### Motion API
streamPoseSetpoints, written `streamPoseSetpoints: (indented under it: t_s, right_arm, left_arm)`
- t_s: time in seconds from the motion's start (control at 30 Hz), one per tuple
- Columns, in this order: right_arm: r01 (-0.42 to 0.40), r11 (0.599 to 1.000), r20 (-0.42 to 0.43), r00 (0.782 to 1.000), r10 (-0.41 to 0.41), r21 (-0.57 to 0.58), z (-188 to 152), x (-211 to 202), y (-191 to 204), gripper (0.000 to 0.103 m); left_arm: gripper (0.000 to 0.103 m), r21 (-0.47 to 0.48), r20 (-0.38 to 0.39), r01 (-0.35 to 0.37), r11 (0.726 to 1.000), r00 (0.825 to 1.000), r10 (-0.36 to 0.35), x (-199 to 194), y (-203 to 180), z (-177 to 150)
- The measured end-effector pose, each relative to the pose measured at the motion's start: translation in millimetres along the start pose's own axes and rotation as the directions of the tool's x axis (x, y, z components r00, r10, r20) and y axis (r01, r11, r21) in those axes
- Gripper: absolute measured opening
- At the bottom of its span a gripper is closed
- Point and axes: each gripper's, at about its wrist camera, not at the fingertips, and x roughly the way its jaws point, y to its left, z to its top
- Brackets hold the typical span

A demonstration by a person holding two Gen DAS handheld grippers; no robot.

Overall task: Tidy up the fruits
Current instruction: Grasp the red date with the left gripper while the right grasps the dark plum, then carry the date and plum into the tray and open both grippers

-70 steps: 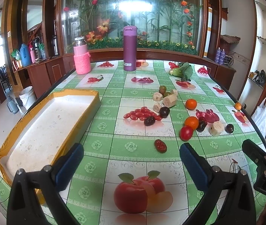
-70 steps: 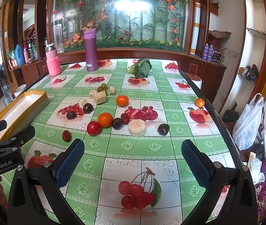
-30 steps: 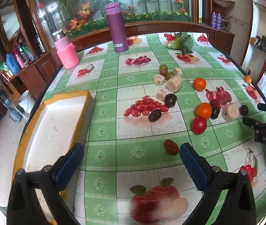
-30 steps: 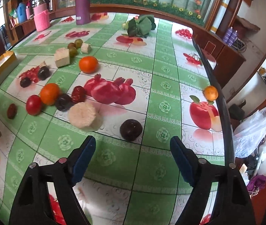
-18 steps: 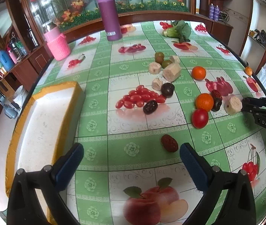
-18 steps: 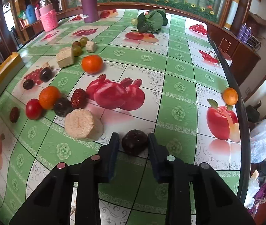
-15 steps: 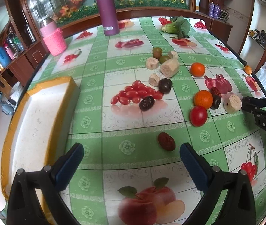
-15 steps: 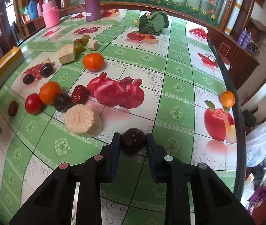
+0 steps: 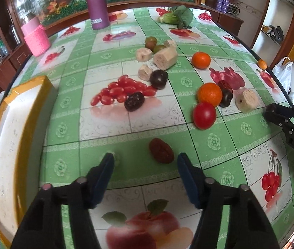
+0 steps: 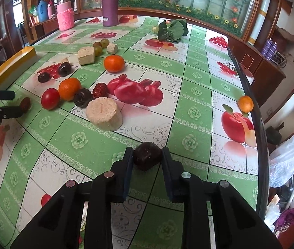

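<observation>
My right gripper [image 10: 147, 161] is shut on a dark purple plum [image 10: 147, 158] and holds it just above the tablecloth. My left gripper [image 9: 146, 167] is open, its fingers on either side of a red date [image 9: 161, 150] lying on the table; the date is closer to the right finger. Loose fruit lies beyond: a tomato [image 9: 204, 115], an orange [image 9: 209, 94], a second orange [image 9: 201, 60], dark plums [image 9: 158, 79] and pale cut chunks [image 9: 247, 103]. A yellow-rimmed white tray [image 9: 5, 137] stands at the left.
A purple flask [image 9: 96, 4] and a pink bottle [image 9: 36, 38] stand at the back, with leafy greens [image 10: 173, 31] at the far side. A small orange [image 10: 245, 103] sits by the table's right edge. A plastic bag [image 10: 290, 157] hangs beyond that edge.
My right gripper closed on the dark plum and lifted it slightly. My left gripper moved down and forward to the red date and its fingers narrowed around it.
</observation>
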Motion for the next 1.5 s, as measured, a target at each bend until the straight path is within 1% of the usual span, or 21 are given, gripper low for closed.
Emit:
streamPoseSetpoints:
  t_s: [0.07, 0.13, 0.2, 0.23, 0.27, 0.37, 0.47, 0.63, 0.77, 0.93, 1.13, 1.4, 1.5]
  right_arm:
    - [-0.003, 1.000, -0.002, 1.000, 0.003, 0.004, -1, 1, 0, 0.026]
    - [-0.004, 1.000, -0.004, 1.000, 0.004, 0.005, -2, 1, 0, 0.026]
    - [0.002, 1.000, -0.003, 1.000, -0.002, 0.003, -3, 0, 1, 0.026]
    - [0.005, 1.000, -0.003, 1.000, -0.005, 0.003, -4, 0, 2, 0.026]
    - [0.008, 1.000, -0.004, 1.000, -0.008, 0.003, -4, -1, 2, 0.026]
    - [0.013, 1.000, -0.006, 1.000, -0.013, 0.004, -6, -3, 5, 0.026]
    - [0.014, 1.000, -0.009, 1.000, -0.014, 0.003, -7, -6, 8, 0.026]
    - [0.029, 1.000, 0.006, 1.000, -0.029, -0.009, -6, -19, 17, 0.026]
    - [0.051, 0.998, 0.020, 0.999, -0.050, -0.022, -6, -31, 27, 0.026]
    - [0.063, 0.998, 0.035, 0.997, -0.062, -0.031, -4, -44, 42, 0.026]
    - [0.063, 0.996, 0.059, 0.996, -0.060, -0.061, 9, -52, 72, 0.026]
    - [0.010, 0.989, 0.082, 0.997, 0.002, -0.147, 41, -54, 131, 0.026]
    - [-0.021, 0.981, 0.086, 0.996, 0.038, -0.191, 57, -52, 157, 0.026]
  left_arm:
    - [0.056, -0.007, -0.004, 0.015, 1.000, 1.000, -0.015, 4, -1, -1]
    - [0.051, -0.025, 0.022, 0.027, 0.999, 0.999, -0.026, 4, -1, -1]
    - [0.036, -0.039, 0.056, 0.042, 0.998, 0.998, -0.039, 4, -1, -1]
    - [0.033, -0.042, 0.066, 0.041, 0.998, 0.997, -0.038, 4, -1, -1]
    - [0.027, -0.041, 0.076, 0.049, 0.998, 0.996, -0.046, 4, -1, -1]
    - [0.027, -0.029, 0.095, 0.058, 0.998, 0.994, -0.055, 3, -1, -4]
    - [0.027, -0.022, 0.097, 0.075, 0.997, 0.993, -0.072, 0, -2, -8]
    - [0.027, 0.001, 0.127, 0.080, 0.997, 0.989, -0.080, -15, -3, -14]
    - [0.027, 0.012, 0.160, 0.097, 0.995, 0.982, -0.098, -30, -3, -18]
    - [0.027, 0.007, 0.198, 0.129, 0.992, 0.972, -0.127, -46, 7, -24]
    - [0.027, -0.030, 0.238, 0.144, 0.989, 0.962, -0.132, -60, 32, -31]
    - [0.027, -0.118, 0.293, 0.142, 0.983, 0.951, -0.102, -81, 81, -43]
    - [0.027, -0.154, 0.309, 0.125, 0.980, 0.948, -0.073, -87, 99, -48]
